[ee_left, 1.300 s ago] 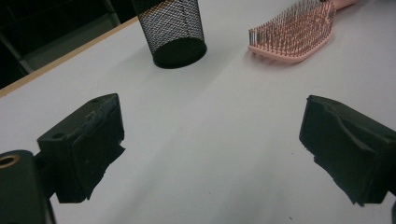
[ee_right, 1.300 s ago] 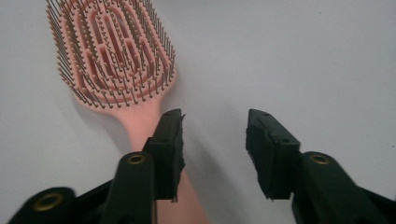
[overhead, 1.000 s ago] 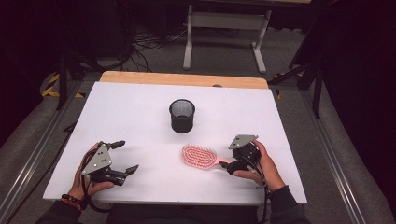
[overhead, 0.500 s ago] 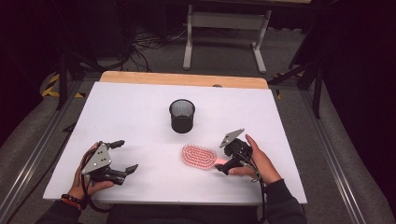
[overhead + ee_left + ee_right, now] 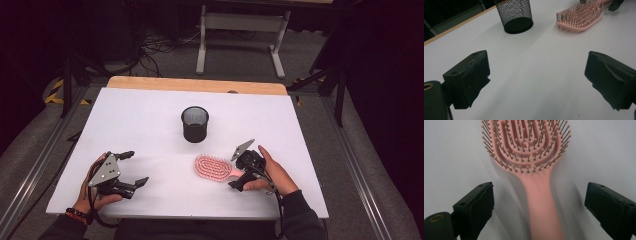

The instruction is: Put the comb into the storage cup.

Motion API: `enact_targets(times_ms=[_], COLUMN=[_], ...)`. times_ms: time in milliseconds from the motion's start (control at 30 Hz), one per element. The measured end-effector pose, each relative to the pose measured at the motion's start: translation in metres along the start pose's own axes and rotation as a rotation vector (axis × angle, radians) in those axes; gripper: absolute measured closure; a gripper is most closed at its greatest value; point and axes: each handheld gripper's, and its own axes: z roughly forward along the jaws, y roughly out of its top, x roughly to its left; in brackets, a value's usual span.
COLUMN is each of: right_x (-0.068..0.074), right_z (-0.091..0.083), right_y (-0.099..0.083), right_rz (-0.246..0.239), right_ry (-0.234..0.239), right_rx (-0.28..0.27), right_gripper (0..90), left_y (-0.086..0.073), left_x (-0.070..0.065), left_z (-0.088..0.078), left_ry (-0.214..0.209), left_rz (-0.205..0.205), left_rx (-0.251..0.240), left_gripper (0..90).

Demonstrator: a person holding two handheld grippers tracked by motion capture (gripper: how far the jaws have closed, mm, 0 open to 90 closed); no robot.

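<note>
Lay bristles-up on the white table, the pink hairbrush, just in front of the black mesh cup and apart from it. Looked light and stiff, moulded plastic; springy bristles, a poor place to pinch. Best taken across the smooth, narrow handle, though likely slick under the pads.

Straddled that handle, the right gripper, jaws having just been opening, spread wide on either side with clear gaps, nothing pressed. Rested well apart near the table's front edge, the left gripper, jaws wide and empty.
</note>
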Motion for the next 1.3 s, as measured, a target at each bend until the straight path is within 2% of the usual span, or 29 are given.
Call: enact_targets(times_ms=[67, 133, 167, 200, 267, 300, 367, 400, 433, 467, 767, 967, 1167, 1300], right_x=[0.0007, 0.001, 0.0009, 0.0005, 0.0011, 0.0015, 0.0009, 0.0009, 0.0001, -0.0002, 0.0005, 0.0029, 0.0034, 0.0049], right_z=[0.0012, 0.0022, 0.0029, 0.0023, 0.0016, 0.0005, -0.0002, -0.0002, -0.0005, -0.0007, -0.0017, -0.0017, -0.0019, -0.0019], right_y=[0.001, 0.0014, 0.0022, 0.0026, 0.0029, 0.0038, 0.0044, 0.0044, 0.0048, 0.0048, 0.0009, -0.0003, -0.0039, -0.0038], right_rz=[-0.017, -0.027, -0.02, -0.032, -0.033, -0.037, -0.037, -0.037, -0.033, -0.036, -0.071, -0.086, -0.09, -0.101], right_ry=[-0.003, -0.014, -0.02, -0.004, -0.001, 0.004, 0.004, 0.004, 0.003, 0.003, 0.025, 0.012, 0.006, -0.029], right_rx=[0.022, 0.035, 0.036, 0.033, 0.033, 0.022, 0.015, 0.015, -0.001, -0.008, -0.057, -0.072, -0.109, -0.15], right_gripper=[12.9, 12.2, 13.1, 18.5, 21.6, 28.2, 34.7, 34.7, 41.9, 45.1, 67.1, 68.8, 68.9, 69.0], left_y=[-0.0002, -0.0002, -0.0002, -0.0003, -0.0003, -0.0003, -0.0004, -0.0004, -0.0003, -0.0003, -0.0005, -0.0003, 0.0003, 0.0004], left_x=[0.0001, 0.0002, 0.0003, 0.0002, 0.0002, 0.0001, -0.0003, -0.0004, -0.0004, -0.0004, -0.0006, -0.0008, -0.0009, -0.0008], left_z=[-0.0001, 0.0, 0.0001, 0.0003, 0.0003, 0.0004, 0.0008, 0.0007, 0.0007, 0.0007, 0.0014, 0.0016, 0.0012, 0.0008], left_ry=[-0.003, -0.006, -0.007, -0.008, -0.008, -0.009, -0.009, -0.007, -0.003, -0.003, -0.006, -0.008, -0.001, 0.003], left_rz=[0.0, 0.003, 0.003, 0.004, 0.006, 0.005, 0.003, 0.003, 0.004, 0.004, 0.009, 0.011, 0.011, 0.009], left_rx=[0.001, 0.001, 0.002, 0.003, 0.004, 0.004, 0.002, 0.002, 0.002, 0.002, 0.013, 0.014, 0.01, 0.009], left_gripper=[6.9, 6.9, 6.9, 6.9, 6.9, 7.0, 6.9, 6.9, 6.9, 6.9, 6.9, 6.9, 6.9, 6.9])
